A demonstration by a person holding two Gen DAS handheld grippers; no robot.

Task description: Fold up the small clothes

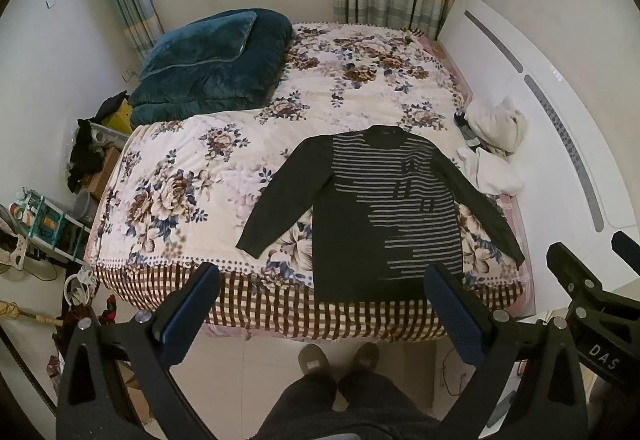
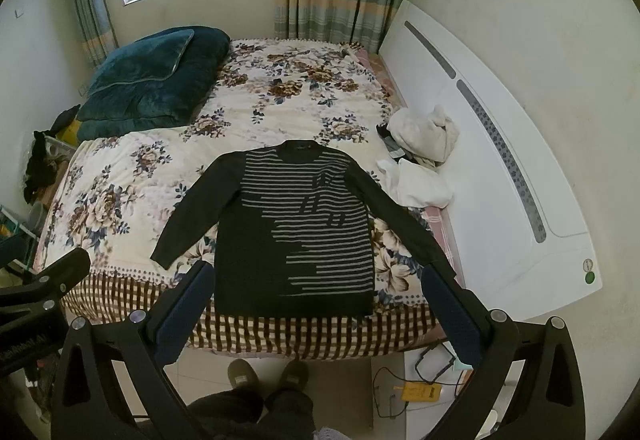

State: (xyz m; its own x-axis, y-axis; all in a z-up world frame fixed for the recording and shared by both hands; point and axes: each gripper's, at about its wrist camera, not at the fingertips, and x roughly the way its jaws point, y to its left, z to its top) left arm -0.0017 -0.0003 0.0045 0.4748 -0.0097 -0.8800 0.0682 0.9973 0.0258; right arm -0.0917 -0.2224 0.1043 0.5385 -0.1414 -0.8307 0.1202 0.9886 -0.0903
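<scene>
A dark sweater with grey stripes (image 1: 372,207) lies flat, face up, on the floral bedspread (image 1: 208,159), sleeves spread out and hem at the near edge of the bed. It also shows in the right wrist view (image 2: 296,232). My left gripper (image 1: 322,304) is open and empty, held above the floor in front of the bed, short of the hem. My right gripper (image 2: 316,304) is open and empty too, at the same height before the hem. Neither touches the sweater.
A folded teal quilt (image 1: 212,63) lies at the far left of the bed. White clothes (image 1: 496,143) are piled by the white headboard (image 1: 560,119) on the right. Clutter stands on the floor to the left (image 1: 48,224). The person's slippered feet (image 1: 340,360) stand on the tiles.
</scene>
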